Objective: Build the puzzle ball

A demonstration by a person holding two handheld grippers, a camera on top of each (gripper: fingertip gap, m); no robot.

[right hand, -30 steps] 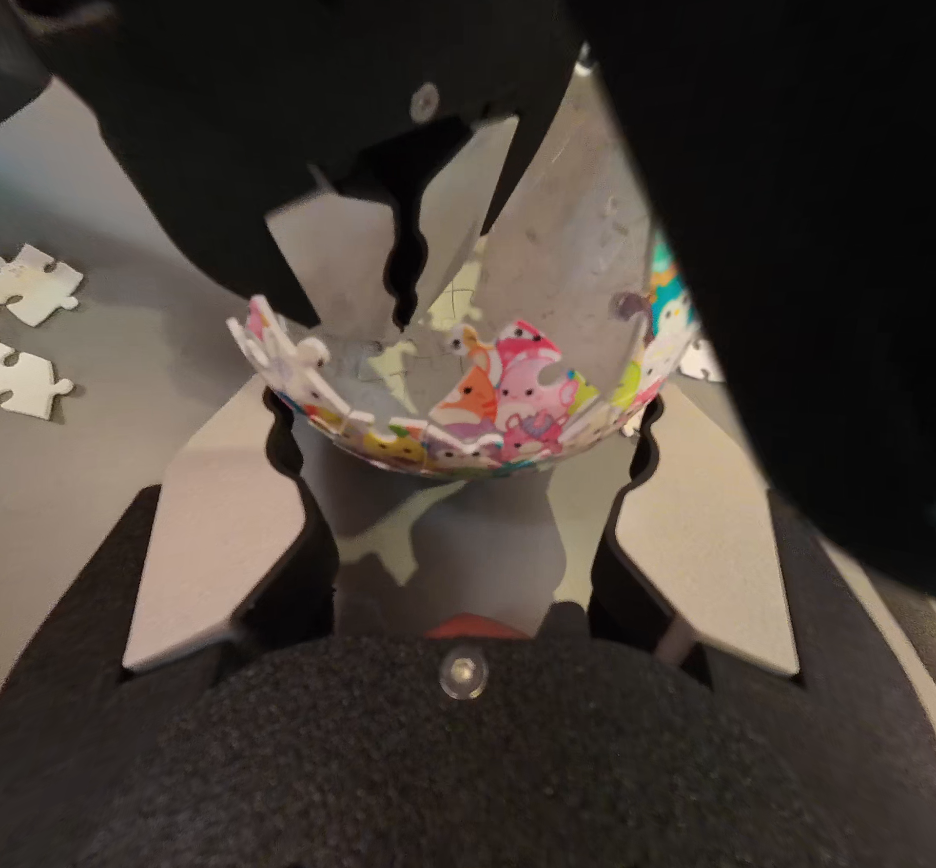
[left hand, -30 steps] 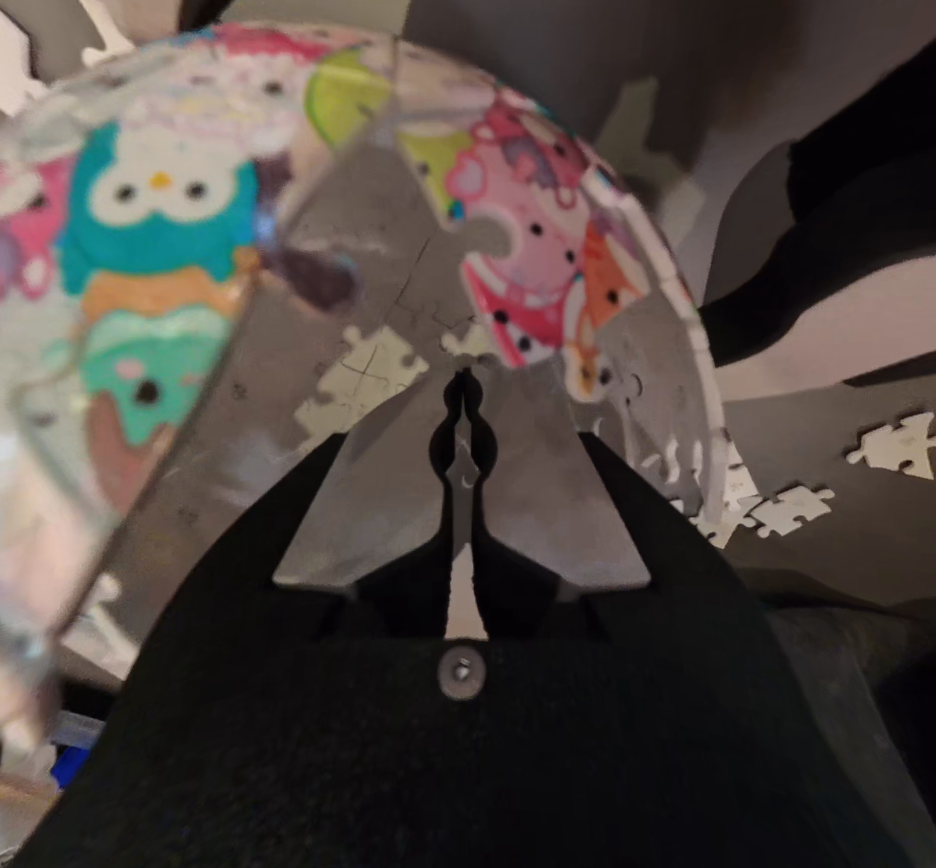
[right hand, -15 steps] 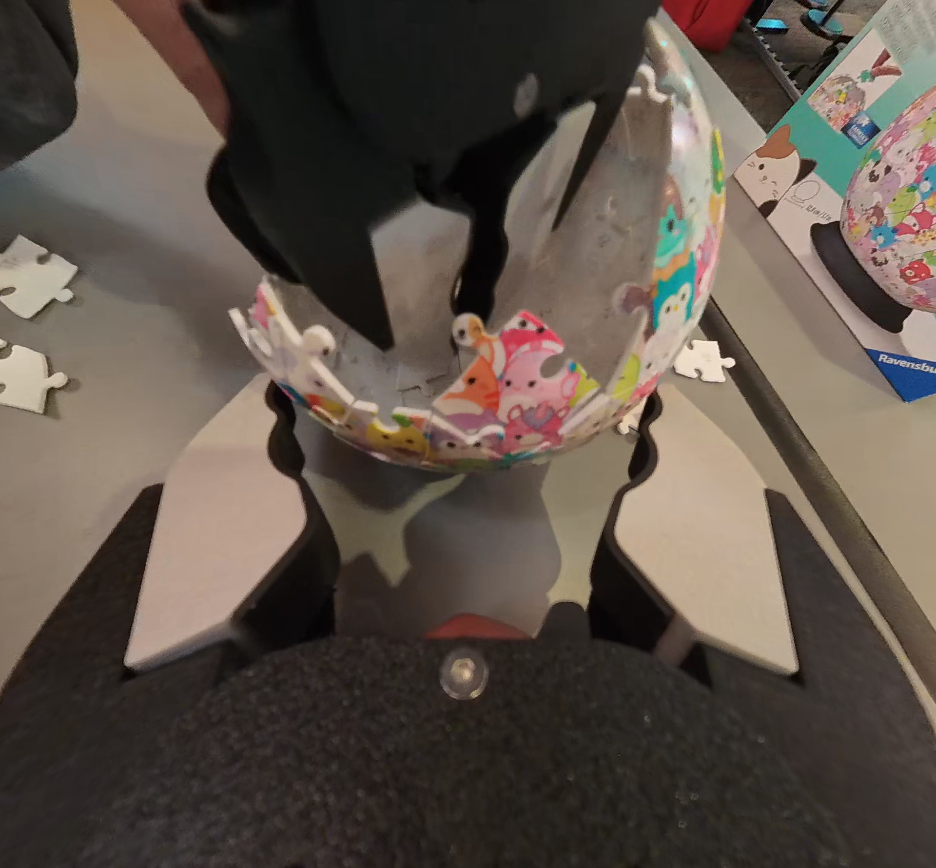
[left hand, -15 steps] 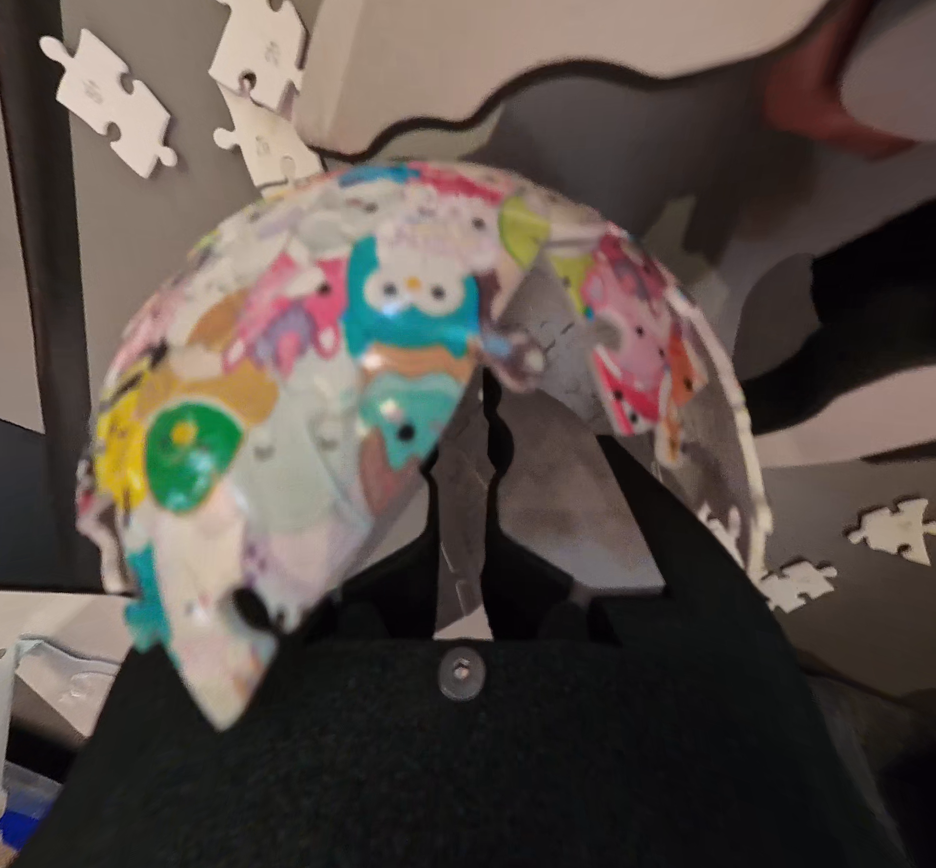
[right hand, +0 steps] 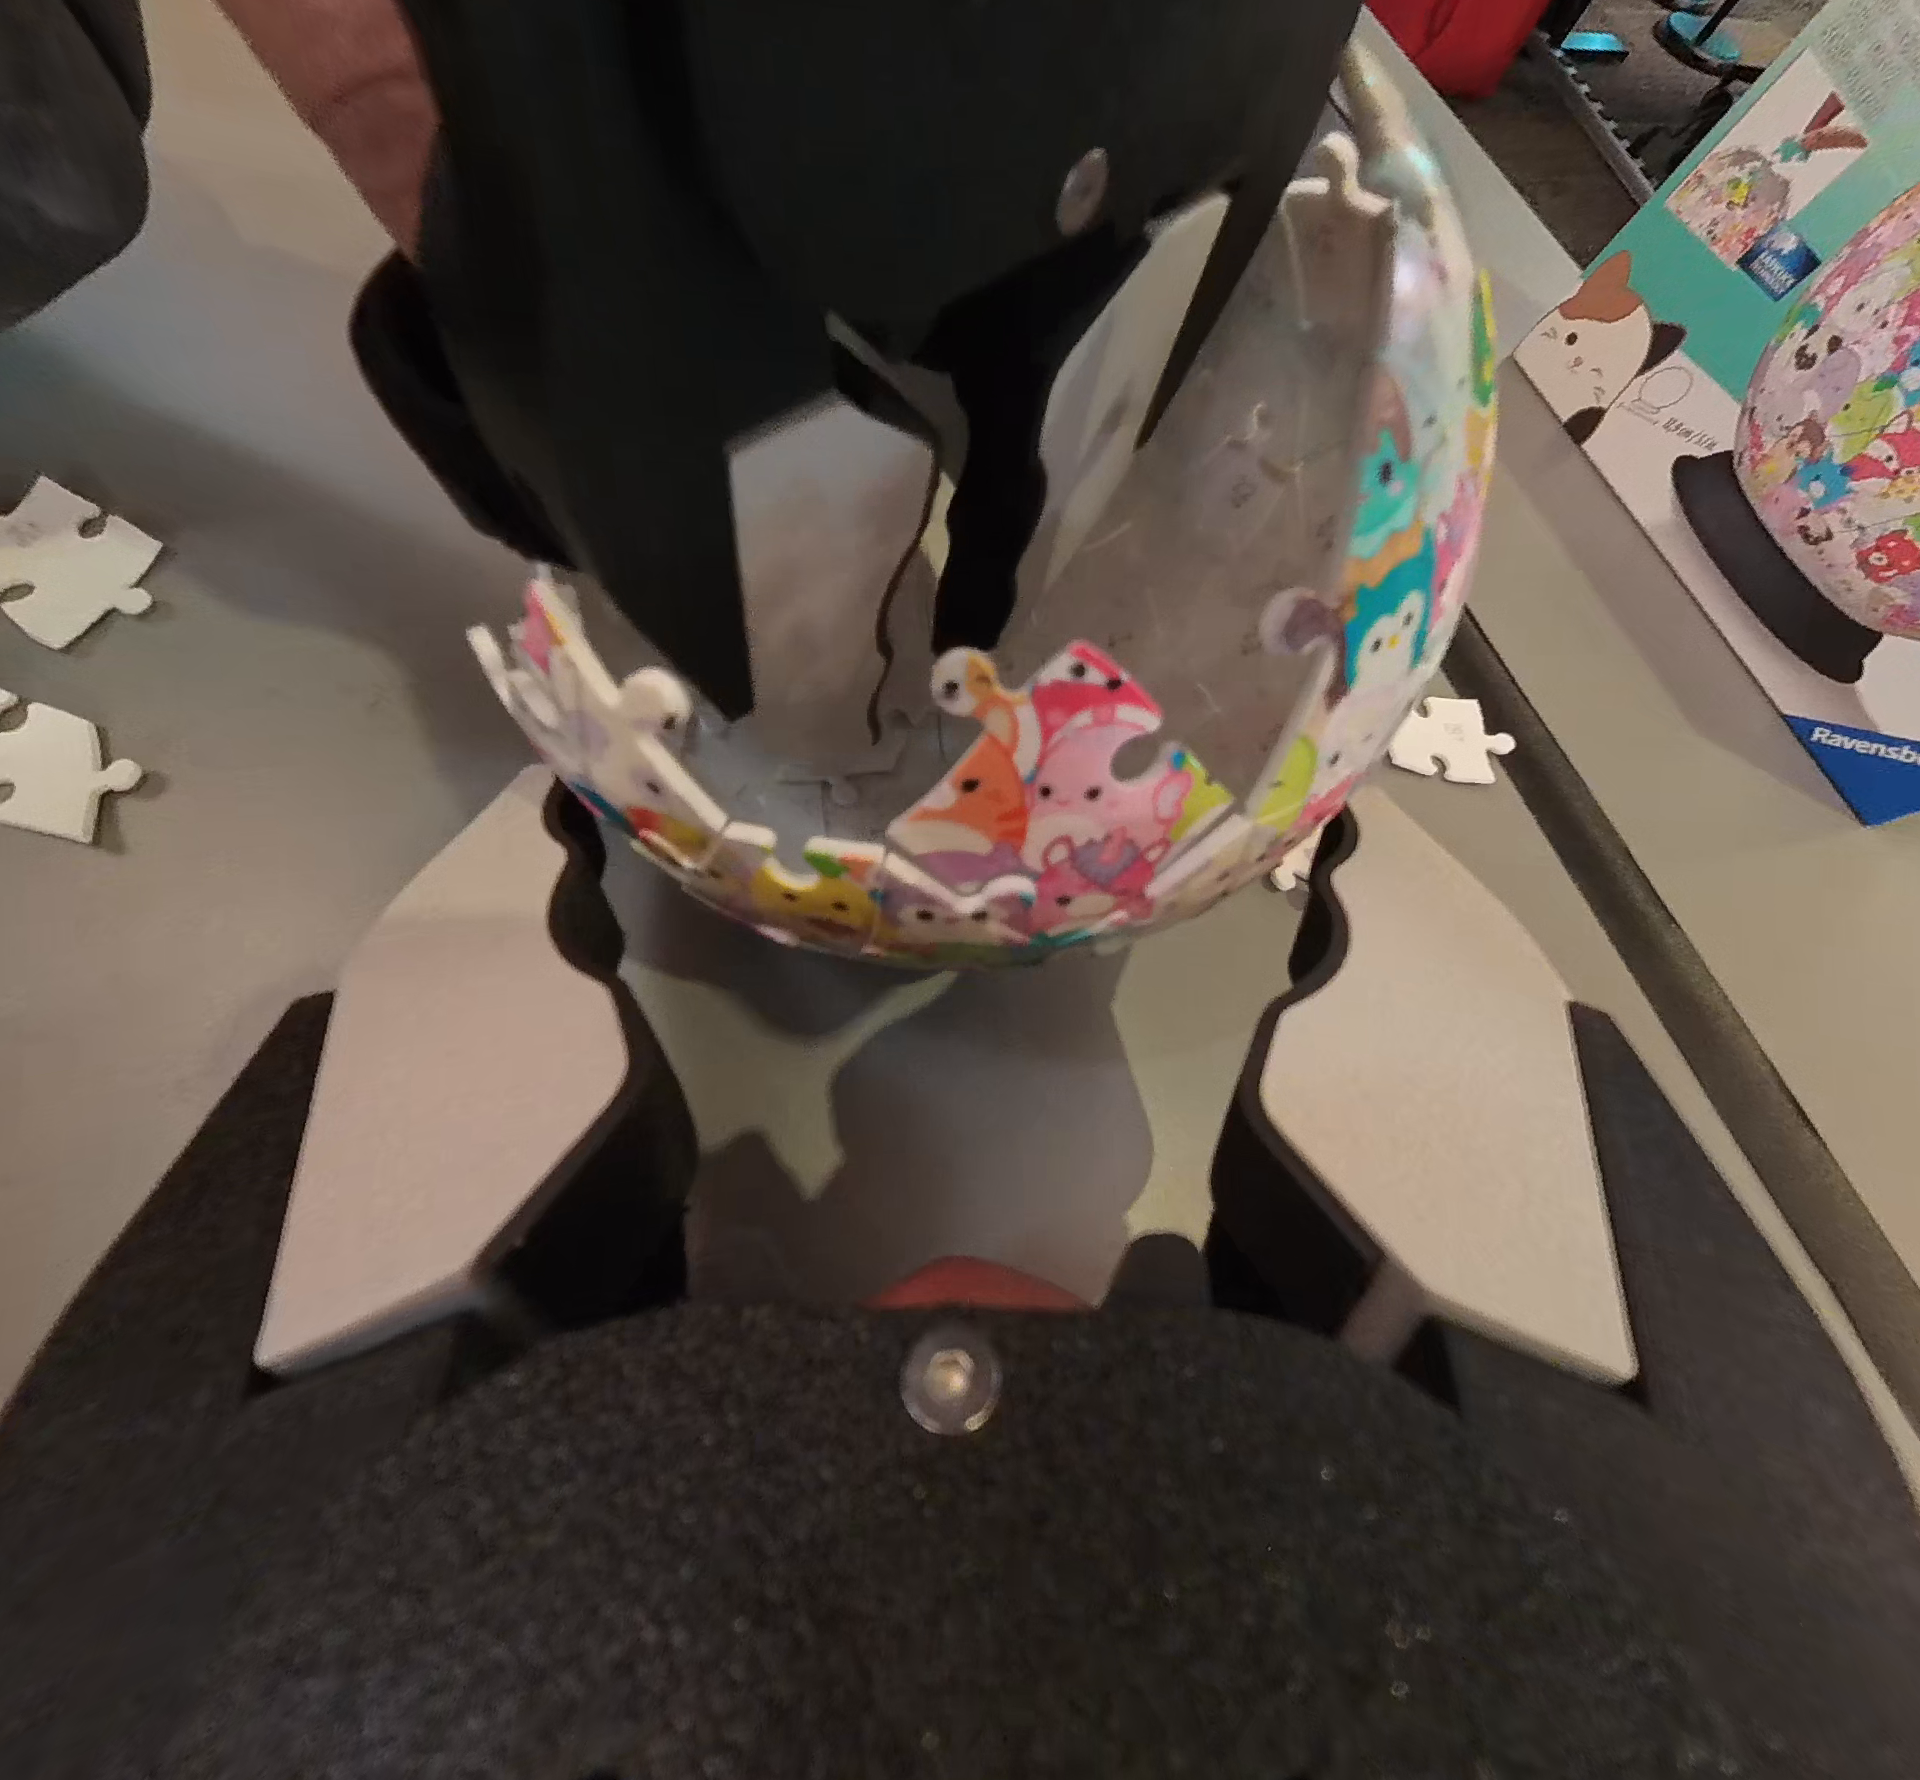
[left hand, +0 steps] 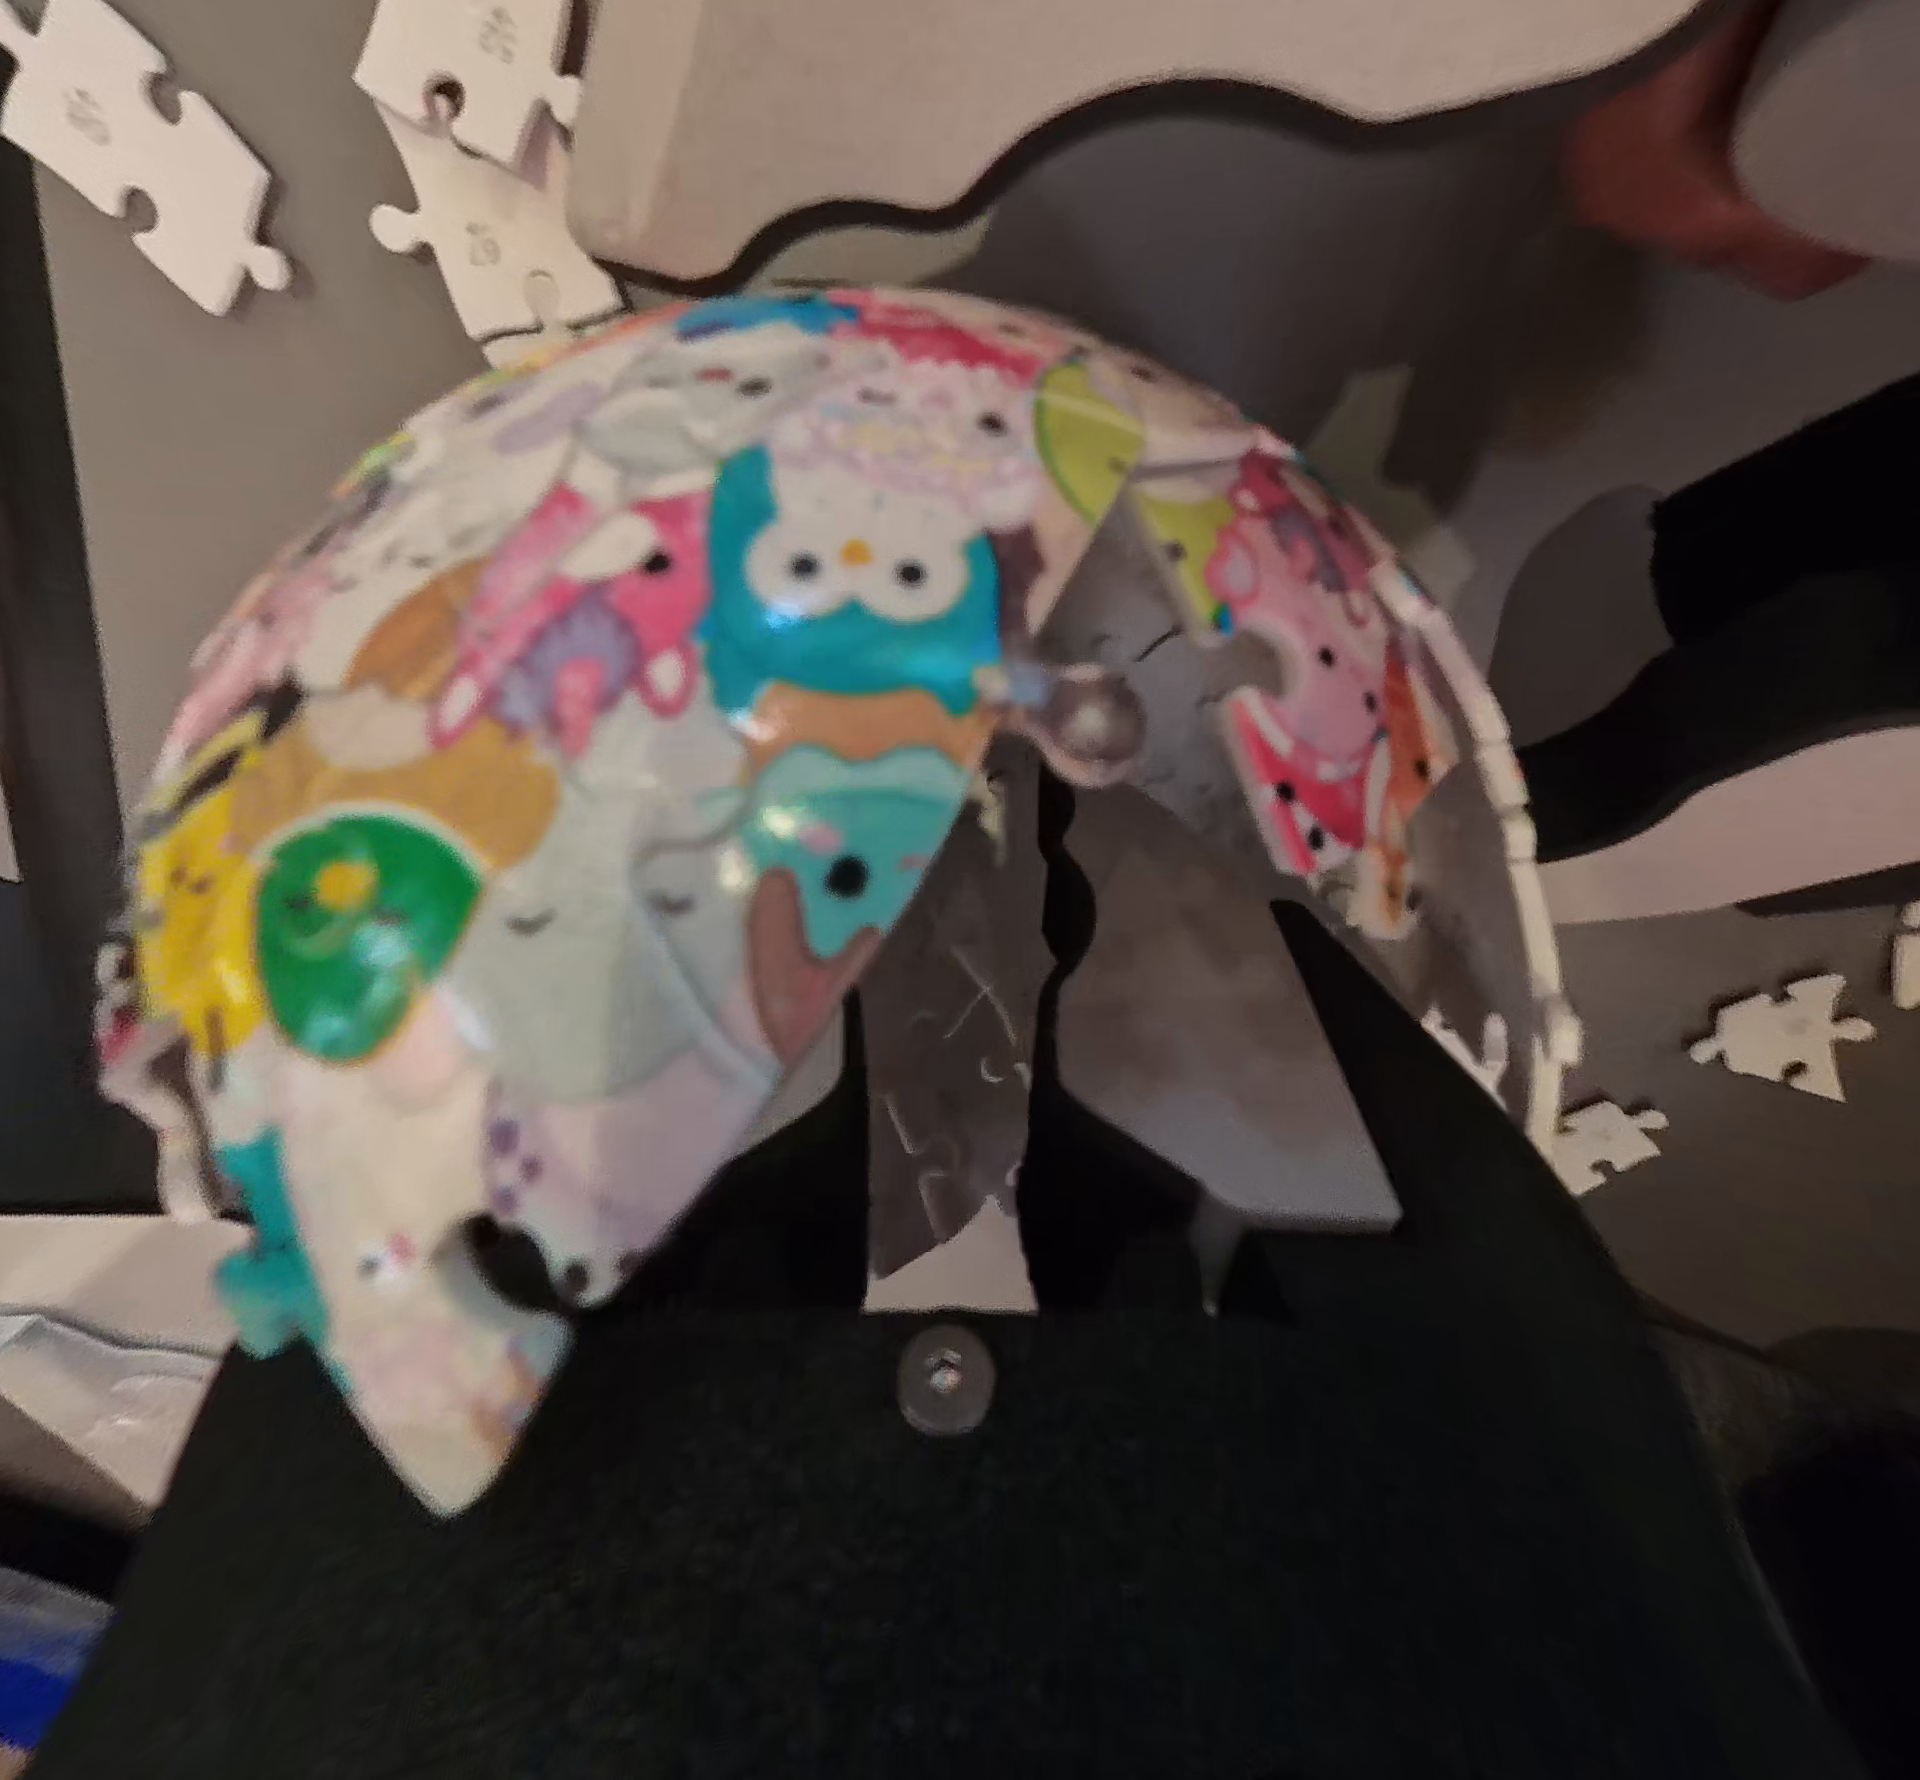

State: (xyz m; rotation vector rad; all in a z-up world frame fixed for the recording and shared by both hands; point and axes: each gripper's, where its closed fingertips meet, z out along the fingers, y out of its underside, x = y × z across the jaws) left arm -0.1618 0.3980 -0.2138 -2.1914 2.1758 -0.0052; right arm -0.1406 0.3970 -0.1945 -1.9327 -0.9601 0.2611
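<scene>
The puzzle ball (right hand: 1049, 795) is a half-built shell with colourful cartoon animals outside and grey inside. It sits open side up on the grey table (right hand: 260, 951), and its right wall stands tall. My left gripper (right hand: 842, 691) comes down from above with its jaws closed, tips inside the bowl near its floor. In the left wrist view the shell (left hand: 582, 795) covers the left finger, and the left gripper (left hand: 1039, 795) shows only a thin slit. My right gripper (right hand: 951, 847) is open, its tips flanking the shell's lower sides; I cannot tell whether they touch it.
Loose white-backed pieces lie on the table at left (right hand: 73, 567), beside the shell at right (right hand: 1449, 738), and in the left wrist view (left hand: 135, 141), (left hand: 1787, 1044). The puzzle box (right hand: 1766, 380) stands at right beyond a dark table seam (right hand: 1662, 951). A hand (right hand: 332, 37) holds the left gripper.
My left gripper has drawn back and up from the shell's floor, so more of the shell's outside shows in its view. The shell and my right gripper have stayed put.
</scene>
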